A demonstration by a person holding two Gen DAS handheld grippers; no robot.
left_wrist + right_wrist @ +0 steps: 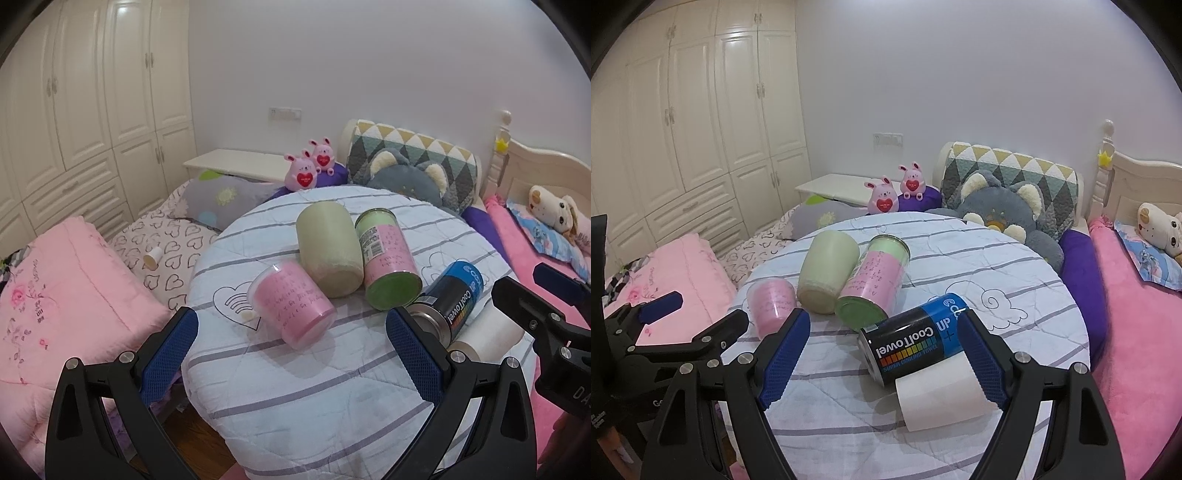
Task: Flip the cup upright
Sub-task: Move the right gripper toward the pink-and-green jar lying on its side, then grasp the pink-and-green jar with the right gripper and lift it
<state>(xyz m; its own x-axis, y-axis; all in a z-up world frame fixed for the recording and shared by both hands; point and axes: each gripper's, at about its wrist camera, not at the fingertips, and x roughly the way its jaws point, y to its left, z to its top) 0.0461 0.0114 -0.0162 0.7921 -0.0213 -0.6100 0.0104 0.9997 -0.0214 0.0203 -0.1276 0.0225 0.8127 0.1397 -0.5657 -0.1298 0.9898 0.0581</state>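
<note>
Several cups and cans lie on their sides on a round table with a striped white cloth. They are a pink clear cup, a pale green cup, a pink-and-green cup, a blue-black "CoolTowel" can and a white paper cup. My left gripper is open, just short of the pink cup. My right gripper is open, its jaws either side of the can and the white cup.
The table stands against a bed with pink quilts, a grey cat plush and two pink bunny toys. A white wardrobe fills the left wall. Each gripper shows at the edge of the other's view.
</note>
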